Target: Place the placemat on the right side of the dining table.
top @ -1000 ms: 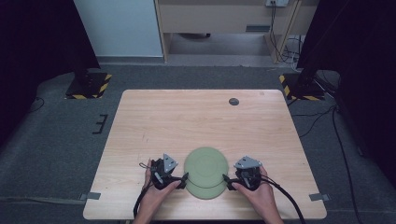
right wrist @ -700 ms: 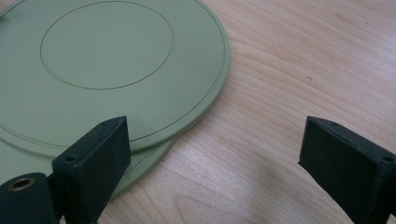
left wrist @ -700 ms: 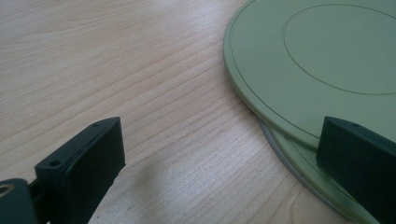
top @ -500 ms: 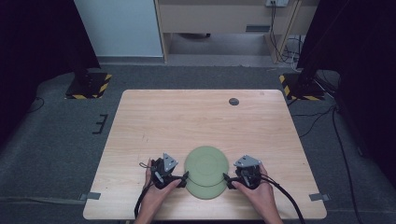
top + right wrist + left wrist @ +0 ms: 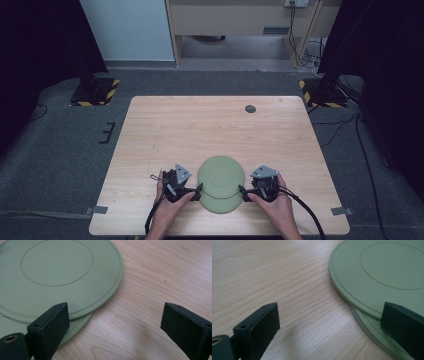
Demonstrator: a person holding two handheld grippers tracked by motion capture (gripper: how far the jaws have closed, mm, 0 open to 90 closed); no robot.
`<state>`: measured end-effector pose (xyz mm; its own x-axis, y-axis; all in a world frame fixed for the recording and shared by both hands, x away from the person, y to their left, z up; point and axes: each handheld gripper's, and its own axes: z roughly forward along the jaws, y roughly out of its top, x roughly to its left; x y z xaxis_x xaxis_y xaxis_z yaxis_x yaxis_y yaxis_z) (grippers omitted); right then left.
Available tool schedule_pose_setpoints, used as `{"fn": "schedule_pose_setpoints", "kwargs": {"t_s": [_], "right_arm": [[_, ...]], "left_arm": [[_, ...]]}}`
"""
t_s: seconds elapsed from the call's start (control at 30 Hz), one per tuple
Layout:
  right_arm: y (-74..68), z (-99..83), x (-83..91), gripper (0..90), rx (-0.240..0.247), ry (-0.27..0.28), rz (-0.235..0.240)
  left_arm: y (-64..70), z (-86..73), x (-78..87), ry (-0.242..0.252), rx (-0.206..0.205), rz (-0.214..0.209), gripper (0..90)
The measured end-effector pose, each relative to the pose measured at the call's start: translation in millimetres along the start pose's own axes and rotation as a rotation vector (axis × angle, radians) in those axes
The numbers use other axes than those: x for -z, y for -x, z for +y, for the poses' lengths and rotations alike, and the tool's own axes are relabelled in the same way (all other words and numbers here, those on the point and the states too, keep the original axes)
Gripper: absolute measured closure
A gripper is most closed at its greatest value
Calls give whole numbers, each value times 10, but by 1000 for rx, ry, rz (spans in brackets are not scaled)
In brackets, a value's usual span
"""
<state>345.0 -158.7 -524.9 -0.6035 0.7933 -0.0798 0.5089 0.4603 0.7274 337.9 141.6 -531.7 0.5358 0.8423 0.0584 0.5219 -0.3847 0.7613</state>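
Fingers (image 5: pixel 259 327) of my left gripper (image 5: pixel 199 189) stand wide apart and hold nothing; one hangs over bare wood, the other over the edge of the green plates. Fingers (image 5: pixel 50 325) of my right gripper (image 5: pixel 242 191) are spread just as wide, also empty: one sits above the plate edge, the other above bare wood.

Two flat, round, pale green plates lie stacked near the front edge of the counter (image 5: pixel 210 125), between my two hands. Top plate (image 5: pixel 220 175) is shifted toward the far side, so that a crescent of the bottom plate (image 5: pixel 220 205) shows at the near side. Each plate bears a thin ring near its rim and a second ring around its centre (image 5: pixel 57 262).

My left hand (image 5: pixel 167 210) and right hand (image 5: pixel 275 207) grip the tools from the near side, cables trailing back. A small dark round disc (image 5: pixel 250 108) is set in the counter near its far edge, well apart from the plates.
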Motion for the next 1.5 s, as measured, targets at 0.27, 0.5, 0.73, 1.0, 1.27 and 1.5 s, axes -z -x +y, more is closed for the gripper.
{"fn": "schedule_pose_setpoints", "kwargs": {"t_s": [0.27,0.5,0.73,1.0,1.27,1.5], "right_arm": [[-9,202,56,126,41,-29,29],[66,533,-119,106,95,-110,84],[220,769,-278,120,86,-167,142],[355,929,-337,135,63,-196,201],[464,983,-396,142,16,-198,236],[419,991,-472,192,14,-216,221]], "left_arm": [[-8,-18,84,8,5,-16,29],[40,-19,75,0,-11,-24,31],[89,-18,50,-8,-33,-34,29],[94,-16,42,-8,-29,-35,29],[77,-9,24,-9,-22,-47,24],[98,-12,28,-11,-15,-37,23]]}}
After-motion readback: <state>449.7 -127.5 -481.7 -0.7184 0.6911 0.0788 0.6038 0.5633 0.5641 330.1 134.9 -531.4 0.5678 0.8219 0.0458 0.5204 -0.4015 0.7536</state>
